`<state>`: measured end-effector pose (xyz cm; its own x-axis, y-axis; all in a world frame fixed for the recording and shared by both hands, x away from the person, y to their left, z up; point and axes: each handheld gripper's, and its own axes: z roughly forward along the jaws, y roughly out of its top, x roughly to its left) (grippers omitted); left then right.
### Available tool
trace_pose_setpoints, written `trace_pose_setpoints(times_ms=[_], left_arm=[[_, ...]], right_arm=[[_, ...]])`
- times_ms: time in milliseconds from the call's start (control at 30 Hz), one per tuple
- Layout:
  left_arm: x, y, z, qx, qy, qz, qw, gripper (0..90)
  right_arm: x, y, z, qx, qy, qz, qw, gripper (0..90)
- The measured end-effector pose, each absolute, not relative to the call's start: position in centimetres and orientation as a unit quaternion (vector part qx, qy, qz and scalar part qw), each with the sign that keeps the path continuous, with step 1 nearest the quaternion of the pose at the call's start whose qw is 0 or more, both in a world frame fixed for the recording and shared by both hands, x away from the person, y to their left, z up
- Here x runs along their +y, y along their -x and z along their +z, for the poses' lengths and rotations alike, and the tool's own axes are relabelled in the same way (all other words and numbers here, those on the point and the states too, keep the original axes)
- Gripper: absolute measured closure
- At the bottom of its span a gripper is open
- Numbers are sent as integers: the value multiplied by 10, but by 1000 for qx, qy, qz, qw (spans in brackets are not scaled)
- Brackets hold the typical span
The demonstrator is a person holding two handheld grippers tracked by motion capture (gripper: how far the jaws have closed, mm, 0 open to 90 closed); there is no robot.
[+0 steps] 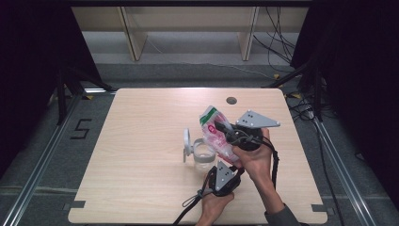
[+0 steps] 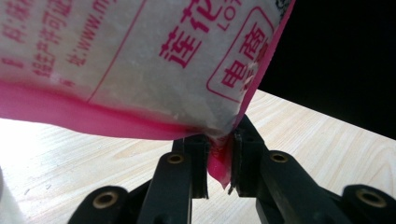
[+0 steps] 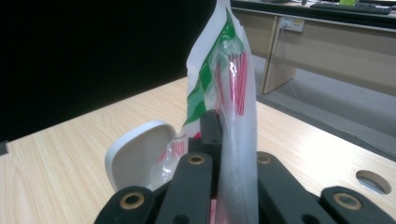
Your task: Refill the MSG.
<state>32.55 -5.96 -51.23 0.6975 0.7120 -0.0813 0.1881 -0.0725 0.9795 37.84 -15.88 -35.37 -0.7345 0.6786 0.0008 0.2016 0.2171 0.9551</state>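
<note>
I am holding a plastic bag [image 1: 217,135] of white granules, printed in pink and green, up off the wooden table [image 1: 141,155] between both tools, near the table's middle. My left gripper [image 2: 219,161] is pinching the bag's pink sealed corner; its jaws are standing almost together with only the thin film between them. My right gripper [image 3: 229,140] is gripping the bag higher up, jaws closed narrowly on the flattened plastic, the green-striped top end rising above them. In the high view the bag is tilting over a clear container [image 1: 203,154] that is standing on the table just below it, its white hinged lid [image 1: 187,142] flipped open to the left. I cannot tell whether the bag is touching the container's rim.
</note>
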Motion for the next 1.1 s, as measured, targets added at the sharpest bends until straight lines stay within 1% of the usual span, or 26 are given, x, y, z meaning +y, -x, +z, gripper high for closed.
trace_pose_setpoints(times_ms=[33, 67, 100, 200, 233, 567, 767, 900, 933, 967, 1033, 1100], left_arm=[[-59, -326, -513, 322, -699, 218, 600, 785], [-60, -327, -513, 323, -700, 216, 600, 785], [-60, -327, -513, 323, -699, 215, 600, 785], [-61, -328, -513, 324, -696, 212, 604, 786], [-62, -328, -513, 324, -697, 212, 603, 786], [-64, -330, -513, 324, -695, 212, 606, 787], [-64, -332, -512, 321, -694, 210, 609, 787], [-64, -332, -512, 323, -693, 211, 609, 787], [-64, -332, -512, 323, -693, 211, 609, 787], [-64, -332, -512, 323, -693, 209, 609, 787], [-64, -332, -512, 323, -693, 208, 610, 787], [-64, -333, -512, 323, -691, 207, 612, 787]], right_arm=[[-158, -380, -354, 749, -295, 547, 230, 900], [-158, -380, -354, 749, -295, 547, 230, 900], [-156, -380, -355, 753, -299, 549, 207, 900], [-155, -381, -354, 757, -296, 541, 216, 900], [-155, -383, -354, 758, -288, 539, 227, 900], [-151, -385, -355, 762, -300, 534, 210, 900], [-150, -388, -354, 768, -280, 530, 224, 900], [-146, -386, -354, 770, -287, 527, 214, 900], [-146, -386, -354, 770, -287, 527, 214, 900], [-146, -386, -354, 771, -284, 524, 224, 900], [-144, -387, -355, 771, -287, 527, 211, 900], [-143, -387, -355, 771, -288, 527, 213, 900]])
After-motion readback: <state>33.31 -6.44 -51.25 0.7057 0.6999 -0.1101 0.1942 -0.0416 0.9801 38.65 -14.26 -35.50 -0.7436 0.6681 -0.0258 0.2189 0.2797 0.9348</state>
